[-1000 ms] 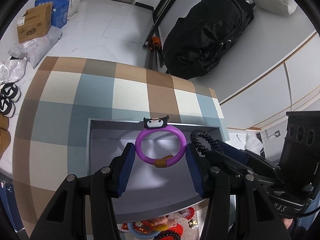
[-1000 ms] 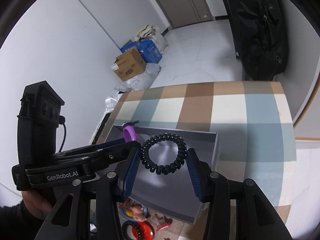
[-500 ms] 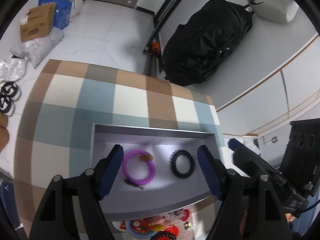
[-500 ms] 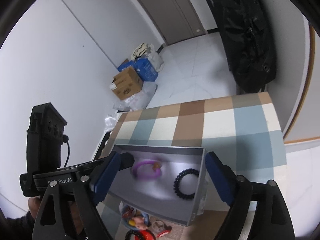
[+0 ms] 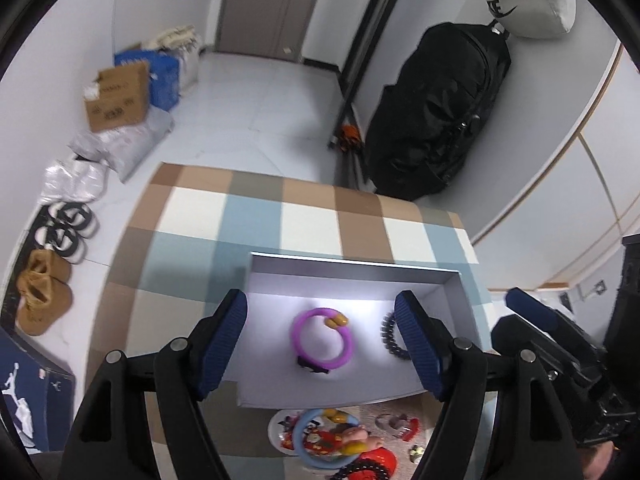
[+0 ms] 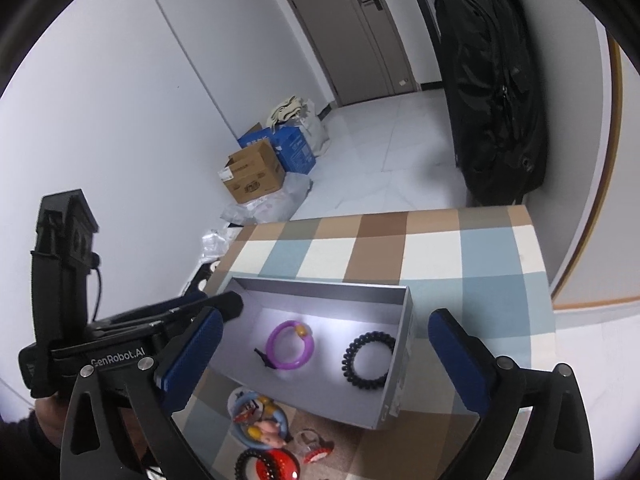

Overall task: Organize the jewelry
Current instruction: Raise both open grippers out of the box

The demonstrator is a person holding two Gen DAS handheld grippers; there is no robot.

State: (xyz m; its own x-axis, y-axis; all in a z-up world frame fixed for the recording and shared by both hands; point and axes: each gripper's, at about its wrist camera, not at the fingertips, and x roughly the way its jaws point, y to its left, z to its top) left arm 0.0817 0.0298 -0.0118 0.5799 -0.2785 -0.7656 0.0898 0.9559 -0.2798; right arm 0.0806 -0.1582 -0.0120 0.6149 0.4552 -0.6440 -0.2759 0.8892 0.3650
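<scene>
Nearest you, your left tongs [image 5: 320, 344] hang spread wide over the grey box [image 5: 352, 264] with nothing between their blue pads. Your right tongs [image 6: 324, 360] are widening at this moment and are also empty, with the box below them. Just in front of the box, on the checked tabletop [image 6: 440, 248], lies a small heap of colourful jewelry [image 6: 272, 440]: a light blue ring with cartoon charms, and a red and black beaded piece. Inside the box a purple bracelet [image 5: 323, 345] with an orange bead and a small black charm lies flat toward the left. A black coiled bracelet [image 6: 368, 361] lies flat beside it toward the right, apart from it. Beyond the tabletop, a black backpack [image 5: 436, 112] leans against the wall, and cardboard boxes [image 6: 254, 176] sit on the pale floor.
</scene>
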